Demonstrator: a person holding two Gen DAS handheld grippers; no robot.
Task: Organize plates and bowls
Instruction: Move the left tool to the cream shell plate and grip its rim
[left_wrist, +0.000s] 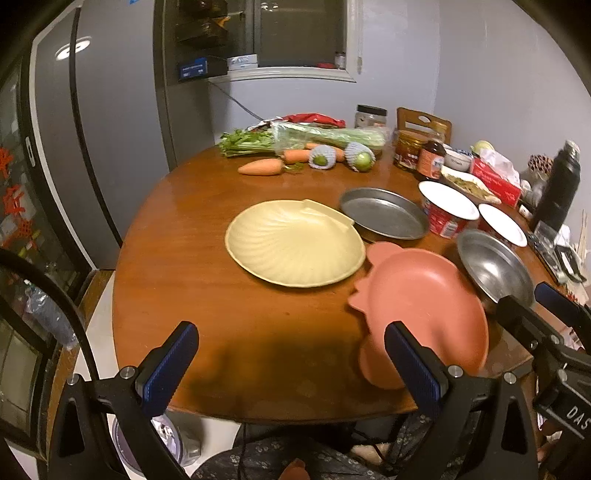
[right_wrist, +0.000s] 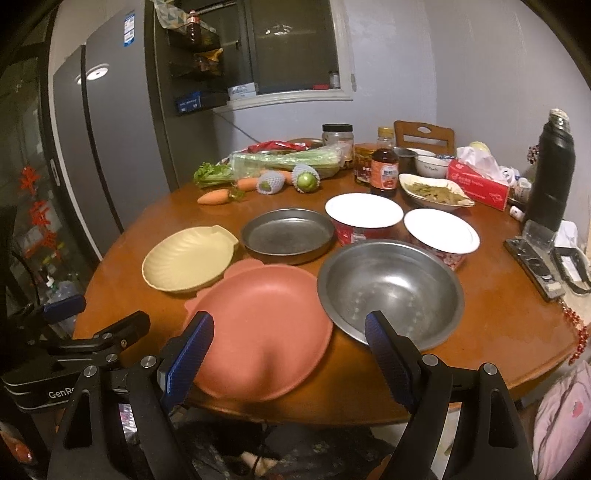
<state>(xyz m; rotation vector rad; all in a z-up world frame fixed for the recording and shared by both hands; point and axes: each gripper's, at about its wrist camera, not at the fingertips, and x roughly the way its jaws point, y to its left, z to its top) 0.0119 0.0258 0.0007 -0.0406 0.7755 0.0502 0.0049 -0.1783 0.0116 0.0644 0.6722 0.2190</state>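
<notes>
Landmark: the pink plate, at the near edge of the round table.

Nearest: left gripper, jaws spread wide, nothing between them, hovering at the table edge to the left of the pink plate. Right gripper likewise released and empty, its fingers straddling the pink plate's near rim without visibly touching it.

Just right of the pink plate: steel bowl, rims near or touching; which one cannot be told. Just left and behind: cream shell plate, its edge apparently tucked against the pink rim. Directly behind: dark metal pan. Behind the steel bowl: two red bowls with white insides.

Judged progress: nothing stacked yet. Every plate and bowl lies single on the table; the sorting seems barely begun, all grouping still to do.

Obscured: the pink plate's near rim hangs over or sits at the table edge, partly behind the fingers. Far clutter of vegetables and jars blurs together. Below the table, only patterned fabric shows.
</notes>
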